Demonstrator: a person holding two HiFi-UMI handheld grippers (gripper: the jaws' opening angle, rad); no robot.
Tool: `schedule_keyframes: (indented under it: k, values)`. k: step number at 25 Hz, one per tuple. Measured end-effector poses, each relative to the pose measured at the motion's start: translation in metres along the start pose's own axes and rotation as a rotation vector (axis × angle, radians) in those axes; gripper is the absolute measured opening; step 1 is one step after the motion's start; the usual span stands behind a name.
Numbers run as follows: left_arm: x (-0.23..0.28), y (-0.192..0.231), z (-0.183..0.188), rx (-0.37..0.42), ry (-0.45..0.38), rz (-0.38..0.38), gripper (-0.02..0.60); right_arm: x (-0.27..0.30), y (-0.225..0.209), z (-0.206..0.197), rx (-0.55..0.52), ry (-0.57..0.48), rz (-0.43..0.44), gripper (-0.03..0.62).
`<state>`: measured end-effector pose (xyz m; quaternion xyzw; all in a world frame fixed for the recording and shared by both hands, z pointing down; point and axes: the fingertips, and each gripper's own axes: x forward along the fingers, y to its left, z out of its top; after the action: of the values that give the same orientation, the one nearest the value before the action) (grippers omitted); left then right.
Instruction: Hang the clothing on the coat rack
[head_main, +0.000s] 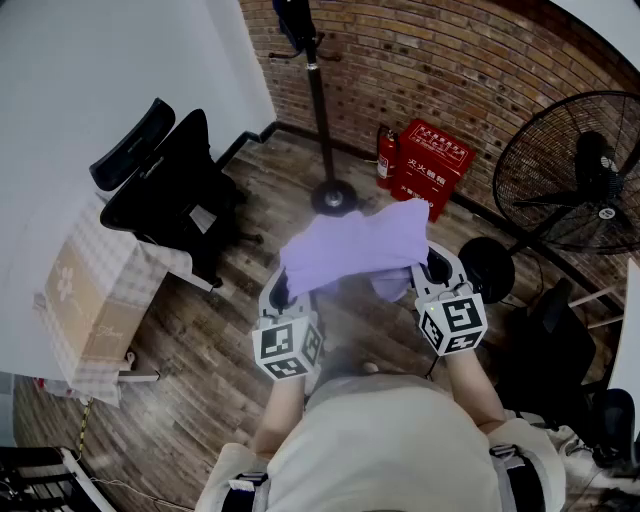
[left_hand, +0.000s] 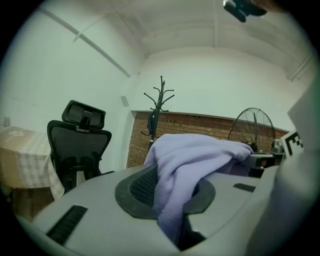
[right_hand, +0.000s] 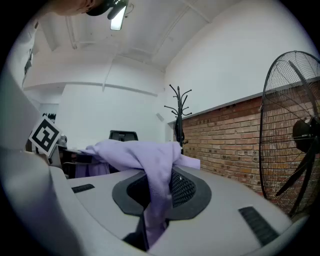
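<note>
A brick wall runs along the far side of the room, above a wooden plank floor. A large black fan stands to the right, and a black office chair to the left by the white wall. The coat rack stands upright in the corner, its round base on the floor, well apart from the person. The lilac clothing is off the rack, held up in front of the person and stretched between both tools. The left hand-held gripper is clamped on one bunched edge of the cloth. The right hand-held gripper is clamped on the other edge, with fabric draping over its pads.
</note>
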<state>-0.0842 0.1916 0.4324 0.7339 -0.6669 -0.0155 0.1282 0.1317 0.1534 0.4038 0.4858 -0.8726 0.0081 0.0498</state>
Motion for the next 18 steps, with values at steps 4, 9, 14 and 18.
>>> schedule_keyframes:
  k: [4, 9, 14, 18]
  values:
    - [-0.016, -0.009, 0.006, -0.012, -0.033, -0.001, 0.057, -0.017, 0.003, 0.008, -0.018, -0.021, 0.010, 0.046]
    - [-0.024, -0.015, 0.010, -0.006, -0.045, -0.006, 0.057, -0.026, 0.003, 0.015, -0.022, -0.040, 0.004, 0.046]
    - [-0.026, -0.016, 0.009, -0.008, -0.046, -0.003, 0.057, -0.027, 0.004, 0.016, -0.027, -0.041, 0.011, 0.046]
    - [-0.027, -0.014, 0.007, -0.016, -0.039, -0.001, 0.057, -0.027, 0.005, 0.015, -0.026, -0.034, 0.018, 0.046]
